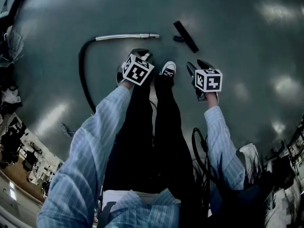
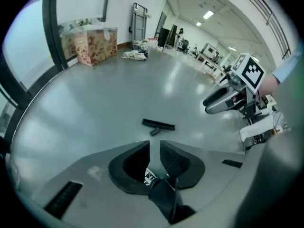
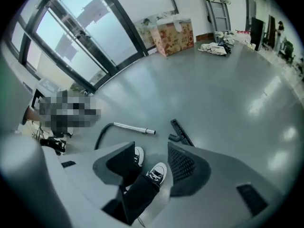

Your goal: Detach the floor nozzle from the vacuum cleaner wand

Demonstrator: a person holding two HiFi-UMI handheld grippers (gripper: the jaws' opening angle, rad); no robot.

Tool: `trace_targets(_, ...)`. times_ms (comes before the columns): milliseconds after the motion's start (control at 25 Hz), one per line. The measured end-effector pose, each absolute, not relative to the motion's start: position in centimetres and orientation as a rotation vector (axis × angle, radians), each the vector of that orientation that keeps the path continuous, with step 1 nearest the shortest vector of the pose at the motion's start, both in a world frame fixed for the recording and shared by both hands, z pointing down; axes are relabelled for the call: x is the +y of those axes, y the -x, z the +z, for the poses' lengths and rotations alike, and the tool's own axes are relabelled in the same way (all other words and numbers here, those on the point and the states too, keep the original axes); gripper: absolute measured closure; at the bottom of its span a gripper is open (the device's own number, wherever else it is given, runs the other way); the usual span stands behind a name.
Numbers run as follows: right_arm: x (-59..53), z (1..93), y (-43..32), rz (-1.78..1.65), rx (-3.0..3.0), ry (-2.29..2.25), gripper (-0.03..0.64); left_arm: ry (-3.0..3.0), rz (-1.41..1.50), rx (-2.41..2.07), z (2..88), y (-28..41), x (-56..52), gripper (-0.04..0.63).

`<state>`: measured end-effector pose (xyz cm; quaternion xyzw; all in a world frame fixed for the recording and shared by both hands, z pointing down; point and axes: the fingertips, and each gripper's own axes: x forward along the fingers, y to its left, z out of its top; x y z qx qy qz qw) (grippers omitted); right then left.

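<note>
floor nozzle: black and lying flat on the grey floor, off the wand; bare floor is seen between its socket and the wand's tip, and it is touched by neither tool.
wand: a metal tube laid on the floor, left of the floor nozzle in the head view, with its open end turned toward the nozzle and apart from it.
hose: black, joined to the wand's other end and curved back along the floor on the person's left side.
left tool: held well above the floor and pointed steeply down; the jaws are set narrow, with a slim gap left between the pads. Nothing is gripped; one of the sneakers and a dark trouser leg are seen far beneath through the gap.
right tool: held up beside the left tool and also pointed steeply down; the jaws are spread wide and nothing is gripped. Both sneakers are framed between them, with the floor nozzle and wand seen beyond on the floor.
sleeves: light blue and striped, stretched forward to both tools.
surroundings: a cardboard box is set by the window wall, a pile of cloth is left on the floor near it, and a metal trolley is stood against the white wall.
</note>
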<state>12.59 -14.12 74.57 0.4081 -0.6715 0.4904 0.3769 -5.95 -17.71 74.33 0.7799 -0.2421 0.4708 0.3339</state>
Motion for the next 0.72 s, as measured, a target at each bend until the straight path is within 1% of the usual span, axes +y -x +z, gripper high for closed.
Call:
trace_targets(80,-14.9,72.6,-13.1,1.282,-1.729,-1.093,0.393,-2.033,1.171,-0.713,72.0,5.8,-18.6,0.54)
trace_targets(240,-15.0,68.6,-13.3,1.352,-1.747,-1.169,0.407,-2.005,1.074,-0.793,67.2,5.8,-18.8,0.56)
trace_targets(520,-12.8,60.3,-12.1,1.329,-1.853,-1.226,0.445,-2.056,0.895,-0.856,58.4,4.5,-16.3,0.569)
trace_targets(720,-12.2,53.7,-11.1,1.252,-1.926,-1.243,0.463,-2.087,0.786,-0.857,51.0,3.0,-13.7,0.571)
